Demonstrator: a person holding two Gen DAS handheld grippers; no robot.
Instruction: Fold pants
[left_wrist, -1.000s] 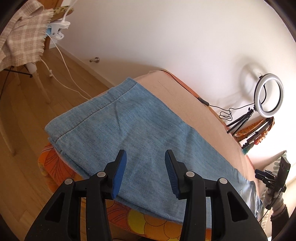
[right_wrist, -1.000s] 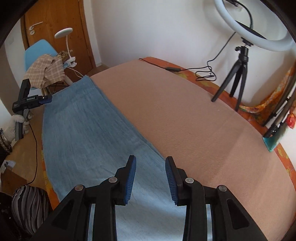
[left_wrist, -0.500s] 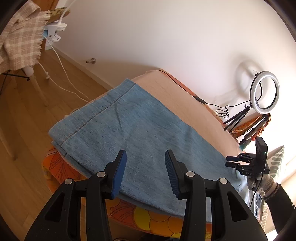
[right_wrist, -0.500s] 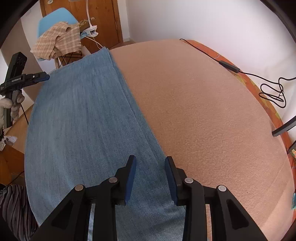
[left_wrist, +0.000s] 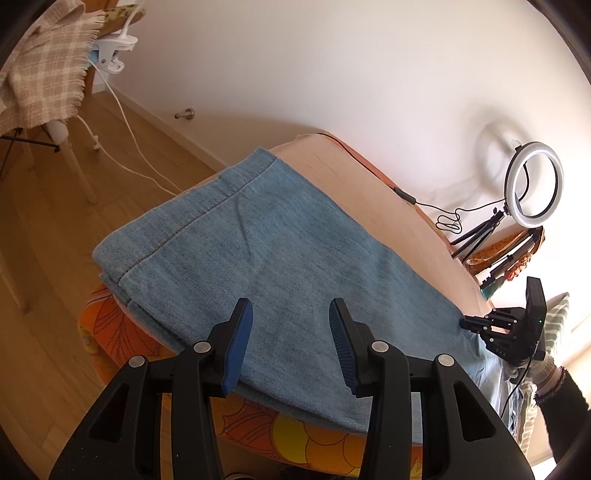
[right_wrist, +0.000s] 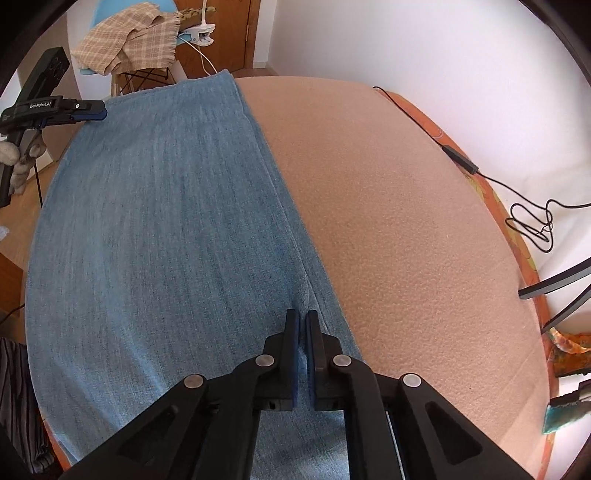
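1. The right black two-finger gripper with blue pads (right_wrist: 300, 323) has its jaws pinched together on a raised fold of the light-blue denim pants (right_wrist: 155, 229), near their inner edge.
2. The left black two-finger gripper with blue pads (left_wrist: 290, 325) hangs with its jaws wide apart above the pants' hem end, gripping nothing.
3. The pants lie flat and lengthwise along one side of a bed covered in a plain salmon-pink fleece blanket (right_wrist: 399, 236); the hem end overhangs the bed's corner.
4. Under the blanket, one orange floral sheet (left_wrist: 280, 432) shows at the edge.
5. The room has a white wall and a wooden plank floor (left_wrist: 55, 258).
6. Counted: one white ring light on a black tripod (left_wrist: 533, 184), one beige checked blanket draped over a chair (right_wrist: 125, 40), and one white clip-on lamp (left_wrist: 110, 55).
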